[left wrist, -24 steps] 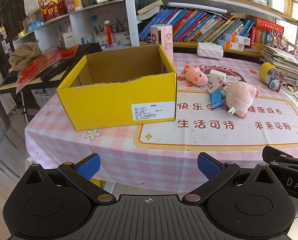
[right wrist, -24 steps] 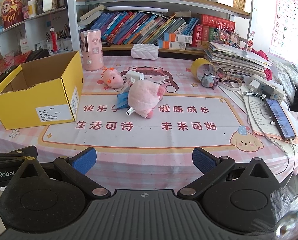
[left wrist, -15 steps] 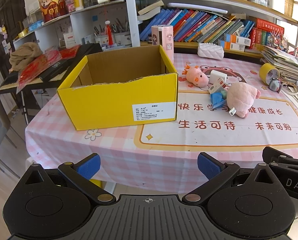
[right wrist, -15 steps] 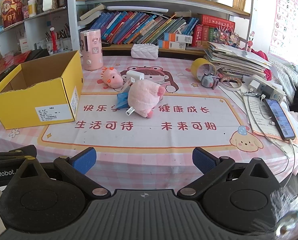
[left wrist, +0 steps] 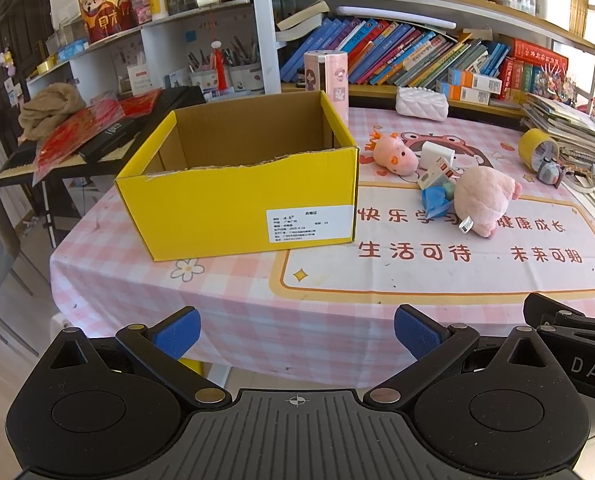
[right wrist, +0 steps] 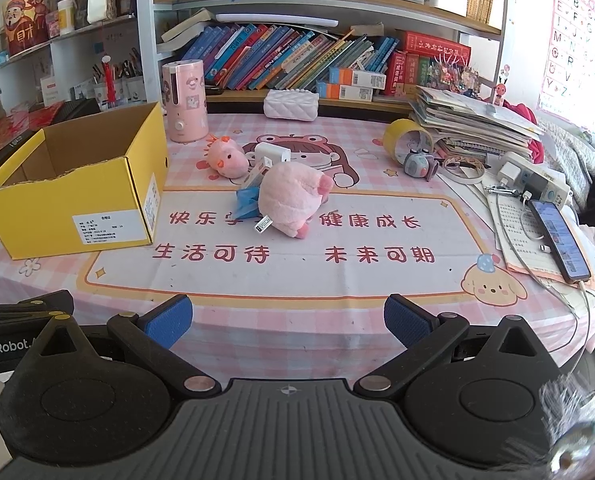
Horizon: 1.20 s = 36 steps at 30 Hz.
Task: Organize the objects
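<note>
The bench [left wrist: 225,312] carries a yellow box [left wrist: 237,196], open-topped, at its left end. Right of the box lies a large pink plush [right wrist: 291,200], with a smaller pink plush [right wrist: 227,158] behind it, nearer the box. The left gripper [left wrist: 296,332] and right gripper [right wrist: 287,320] hover short of the box, jaws wide, nothing between them.
</note>
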Available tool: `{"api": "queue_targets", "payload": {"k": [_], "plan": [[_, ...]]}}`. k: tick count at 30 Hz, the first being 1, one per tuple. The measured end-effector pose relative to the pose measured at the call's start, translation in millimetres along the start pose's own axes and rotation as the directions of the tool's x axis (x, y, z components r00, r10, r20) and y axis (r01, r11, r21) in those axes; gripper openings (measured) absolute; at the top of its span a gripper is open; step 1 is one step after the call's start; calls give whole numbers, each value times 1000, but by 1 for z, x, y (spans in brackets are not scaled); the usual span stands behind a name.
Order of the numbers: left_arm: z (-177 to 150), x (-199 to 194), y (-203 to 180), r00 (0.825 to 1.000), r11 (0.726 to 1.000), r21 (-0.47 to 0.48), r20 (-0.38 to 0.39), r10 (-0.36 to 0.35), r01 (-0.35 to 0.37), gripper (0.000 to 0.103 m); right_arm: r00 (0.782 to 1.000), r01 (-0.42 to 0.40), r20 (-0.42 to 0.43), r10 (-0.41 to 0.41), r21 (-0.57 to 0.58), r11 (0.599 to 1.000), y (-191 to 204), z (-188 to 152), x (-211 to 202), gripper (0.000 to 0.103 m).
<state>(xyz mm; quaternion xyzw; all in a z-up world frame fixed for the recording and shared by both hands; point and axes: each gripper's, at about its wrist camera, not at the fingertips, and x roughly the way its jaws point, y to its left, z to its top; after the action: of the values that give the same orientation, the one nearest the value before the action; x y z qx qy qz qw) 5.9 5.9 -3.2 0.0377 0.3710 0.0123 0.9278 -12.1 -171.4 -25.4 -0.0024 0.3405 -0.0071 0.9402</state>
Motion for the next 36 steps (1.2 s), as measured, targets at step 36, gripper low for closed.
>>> {"api": "queue_targets", "payload": {"k": [36], "plan": [[2,0,6,1000,1000,-14,4,-3,3,103,1000,-7,4,7,-6,1000,1,-1,-1,103]]}}
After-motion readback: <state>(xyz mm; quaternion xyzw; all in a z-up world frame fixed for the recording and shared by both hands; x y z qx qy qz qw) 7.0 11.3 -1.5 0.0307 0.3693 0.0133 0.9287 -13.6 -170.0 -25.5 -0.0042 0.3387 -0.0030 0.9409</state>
